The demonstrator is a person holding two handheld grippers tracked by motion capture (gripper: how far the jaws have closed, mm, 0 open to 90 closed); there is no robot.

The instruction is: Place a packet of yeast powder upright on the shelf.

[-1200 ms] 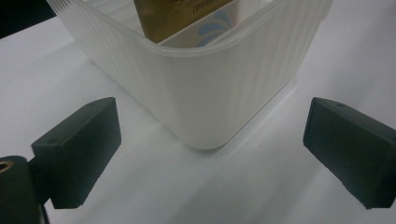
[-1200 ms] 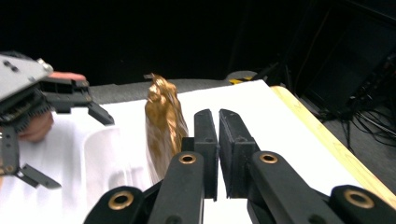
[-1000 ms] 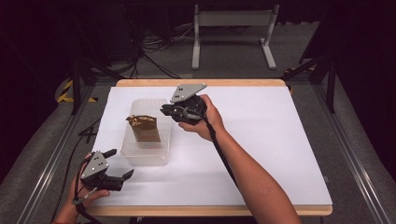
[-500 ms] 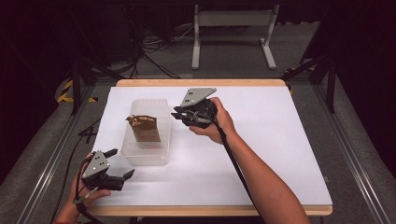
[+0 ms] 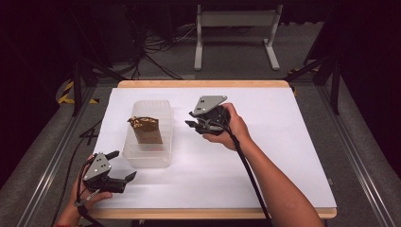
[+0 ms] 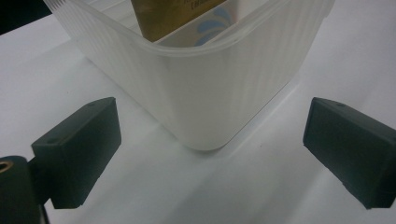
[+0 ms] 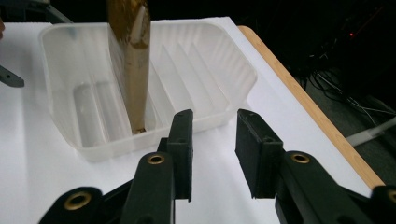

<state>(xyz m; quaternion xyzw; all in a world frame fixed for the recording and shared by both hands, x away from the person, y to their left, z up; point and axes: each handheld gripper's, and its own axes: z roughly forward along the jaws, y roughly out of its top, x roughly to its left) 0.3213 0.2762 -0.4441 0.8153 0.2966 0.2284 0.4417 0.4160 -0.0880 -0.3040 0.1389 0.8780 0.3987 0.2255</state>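
Right gripper [image 5: 193, 124] has backed off right of the translucent ribbed plastic tub [image 5: 149, 158], jaws just opening, empty; left gripper [image 5: 120, 165] hovers wide open, empty, near the tub's front corner.

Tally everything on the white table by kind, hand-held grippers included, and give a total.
Clear plastic container: 1
Gold-brown packet, standing upright in the container: 1
Hand-held grippers: 2, the left hand-held gripper and the right hand-held gripper, both empty
Total: 4
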